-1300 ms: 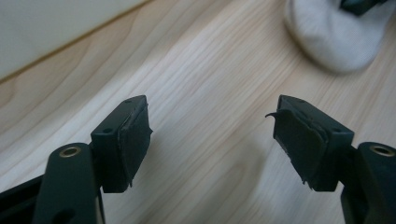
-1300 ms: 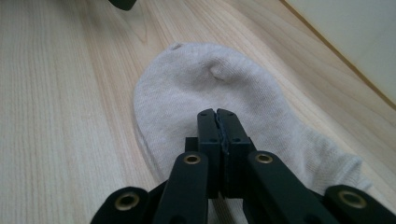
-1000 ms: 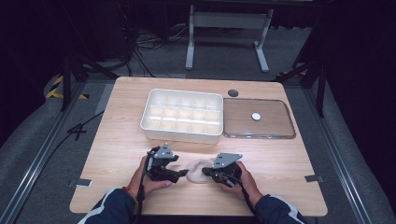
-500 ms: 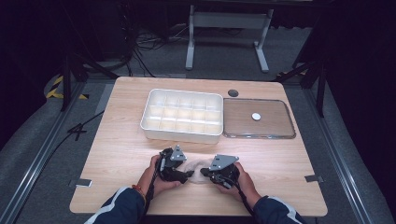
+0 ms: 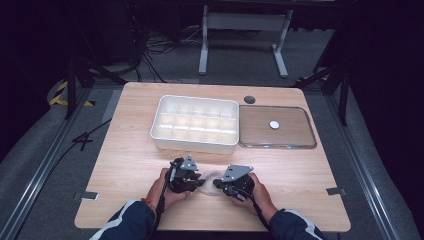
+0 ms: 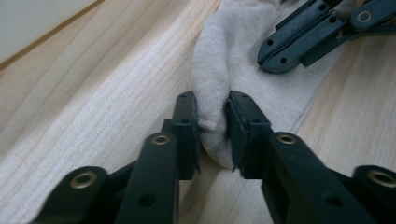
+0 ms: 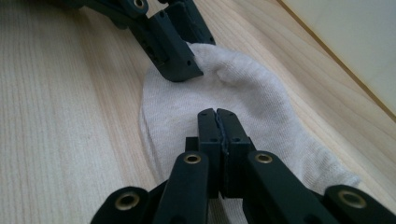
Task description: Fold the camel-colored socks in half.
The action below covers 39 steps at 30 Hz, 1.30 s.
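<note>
A small white sock point(image 5: 207, 177) lies on the wooden table near its front edge, between my two grippers. My left gripper point(image 6: 212, 108) has just been closing and now pinches a raised fold of the sock point(image 6: 212, 70) between its pads. In the high view it point(image 5: 196, 180) sits at the sock's left end. My right gripper point(image 7: 218, 116) is shut with a thin layer of the sock point(image 7: 243, 93) caught between its jaws, and it stands at the sock's right end point(image 5: 218, 184). The two grippers' tips face each other, a short way apart.
A white tray point(image 5: 195, 144) with several empty compartments stands behind the grippers. To its right lies a clear flat lid point(image 5: 295, 135) with a small white disc point(image 5: 274, 124) on it. A dark round hole point(image 5: 249, 99) marks the table's far side.
My left gripper has shifted right onto the sock and its jaws have closed on a fold of it. The right gripper has stayed in place.
</note>
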{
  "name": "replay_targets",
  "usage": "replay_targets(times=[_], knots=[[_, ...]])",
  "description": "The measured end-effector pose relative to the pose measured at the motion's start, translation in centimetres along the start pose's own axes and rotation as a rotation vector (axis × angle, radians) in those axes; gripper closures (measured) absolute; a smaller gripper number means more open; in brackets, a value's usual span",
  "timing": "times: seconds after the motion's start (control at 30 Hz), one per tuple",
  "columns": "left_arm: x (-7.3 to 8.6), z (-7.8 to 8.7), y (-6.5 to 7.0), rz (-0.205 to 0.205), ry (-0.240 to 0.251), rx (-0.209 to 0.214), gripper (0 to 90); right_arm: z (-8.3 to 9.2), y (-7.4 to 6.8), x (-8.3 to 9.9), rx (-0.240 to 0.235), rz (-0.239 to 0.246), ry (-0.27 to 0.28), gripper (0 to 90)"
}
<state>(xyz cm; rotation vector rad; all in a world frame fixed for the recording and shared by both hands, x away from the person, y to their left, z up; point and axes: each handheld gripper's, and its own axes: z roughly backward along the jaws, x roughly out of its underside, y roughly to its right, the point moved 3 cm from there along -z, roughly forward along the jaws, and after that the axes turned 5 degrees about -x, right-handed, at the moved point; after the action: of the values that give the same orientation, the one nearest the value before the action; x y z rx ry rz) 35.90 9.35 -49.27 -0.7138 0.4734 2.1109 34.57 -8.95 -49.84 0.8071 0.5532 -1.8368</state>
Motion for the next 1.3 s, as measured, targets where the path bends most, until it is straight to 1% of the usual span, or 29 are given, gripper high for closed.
replay_targets(times=[0.03,0.07,0.17,0.33,0.4,0.43,0.47,0.53,0.57,0.6,0.63,0.7,0.9,0.93,0.97,1.0,1.07,1.13,1.2,1.23,1.3], knots=[[0.0,0.1,0.0,-0.001,-0.004,-0.001,78.3,0.0,0.0,0.0,-0.001,0.003,0.000,89.8],[0.0,0.1,0.1,0.000,0.002,-0.005,78.8,-0.1,0.0,-0.1,-0.002,0.001,-0.002,89.8],[0.0,0.2,0.2,-0.021,0.001,-0.012,81.5,-0.1,0.0,-0.1,-0.006,-0.003,-0.001,89.8],[0.0,0.8,0.4,-0.018,0.025,-0.005,82.4,-0.1,0.0,-0.1,-0.003,0.005,-0.009,89.9],[-0.2,0.9,0.5,-0.018,0.055,0.001,82.4,-0.1,0.1,-0.2,-0.008,0.008,-0.014,89.8],[-0.2,0.9,0.5,-0.018,0.055,0.001,82.6,-0.1,0.1,-0.2,-0.008,0.008,-0.014,89.8],[-0.3,1.1,0.5,-0.013,0.069,-0.001,82.7,-0.2,0.2,-0.4,-0.013,0.006,-0.025,89.9],[-0.3,1.1,0.6,-0.010,0.075,0.006,82.7,-0.3,0.3,-0.5,-0.021,0.004,-0.028,89.9],[-0.3,1.3,0.5,-0.022,0.082,0.001,82.7,-0.3,0.3,-0.6,-0.024,0.000,-0.031,89.9],[-0.4,1.3,0.6,-0.009,0.095,0.003,82.6,-0.3,0.3,-0.7,-0.029,0.001,-0.035,89.9],[-0.4,1.4,0.6,-0.010,0.108,0.012,82.7,-0.4,0.4,-0.7,-0.029,0.001,-0.039,89.9],[-0.6,1.5,0.8,-0.009,0.125,0.015,82.6,-0.5,0.5,-0.9,-0.036,0.000,-0.043,89.9],[-0.7,1.7,0.8,-0.019,0.137,0.013,82.3,-0.9,0.6,-1.4,-0.049,0.011,-0.057,89.9],[-0.8,1.7,0.9,-0.018,0.139,0.011,82.4,-0.9,0.6,-1.5,-0.055,0.007,-0.061,89.9],[-0.8,1.7,0.9,-0.016,0.141,0.006,82.3,-1.0,0.6,-1.6,-0.052,0.016,-0.064,89.9],[-0.9,1.7,0.9,-0.007,0.148,0.006,82.3,-1.1,0.6,-1.7,-0.061,0.015,-0.065,89.9],[-0.9,1.7,0.9,-0.021,0.144,-0.005,82.4,-1.3,0.7,-1.9,-0.058,0.020,-0.072,89.8],[-0.9,1.8,0.8,-0.018,0.139,-0.014,82.5,-1.4,0.7,-2.0,-0.053,0.024,-0.070,89.2],[-0.7,1.9,0.5,-0.012,0.125,-0.025,82.6,-1.3,0.7,-2.1,-0.047,0.021,-0.064,85.5],[-0.6,1.9,0.4,-0.008,0.124,-0.027,82.7,-0.9,0.7,-2.2,-0.040,0.028,-0.050,85.3],[-0.6,2.0,0.4,-0.002,0.125,-0.027,82.7,-0.1,1.0,-2.6,-0.017,0.016,-0.011,86.2]])
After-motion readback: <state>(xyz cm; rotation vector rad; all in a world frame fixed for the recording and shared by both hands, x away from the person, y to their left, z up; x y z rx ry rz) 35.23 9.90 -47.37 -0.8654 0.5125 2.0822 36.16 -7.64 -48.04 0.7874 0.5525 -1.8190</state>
